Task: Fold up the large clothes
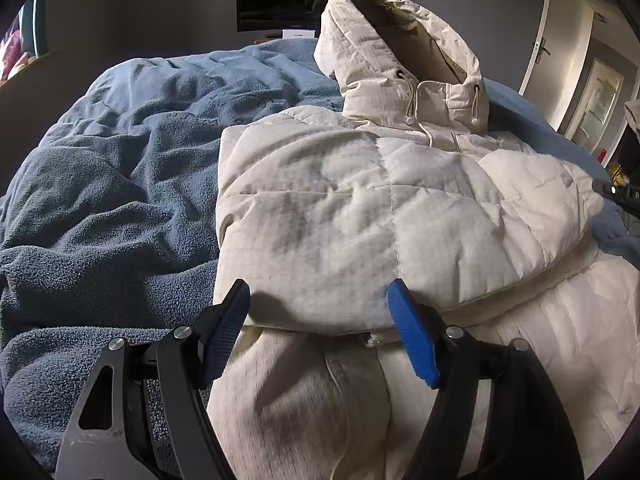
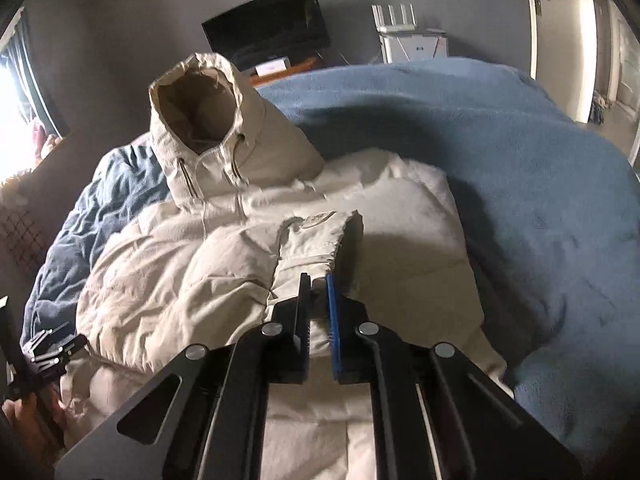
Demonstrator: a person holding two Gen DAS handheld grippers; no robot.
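A cream hooded puffer jacket (image 1: 360,200) lies face up on a blue fleece blanket (image 1: 120,184), its hood (image 1: 396,52) standing up at the far end. One sleeve is folded across the chest. My left gripper (image 1: 318,300) is open, its blue pads either side of the folded sleeve's lower edge. In the right wrist view the jacket (image 2: 224,272) fills the middle. My right gripper (image 2: 318,284) is shut on the sleeve's cuff (image 2: 316,240), holding it over the jacket's chest. The left gripper's body (image 2: 48,352) shows at the lower left there.
The blanket (image 2: 520,184) covers the whole bed. A dark TV screen (image 1: 298,0) stands against the grey wall behind the bed. A white router (image 2: 412,36) sits beside it. A door (image 1: 560,40) is at the right, a bright window (image 2: 16,120) at the left.
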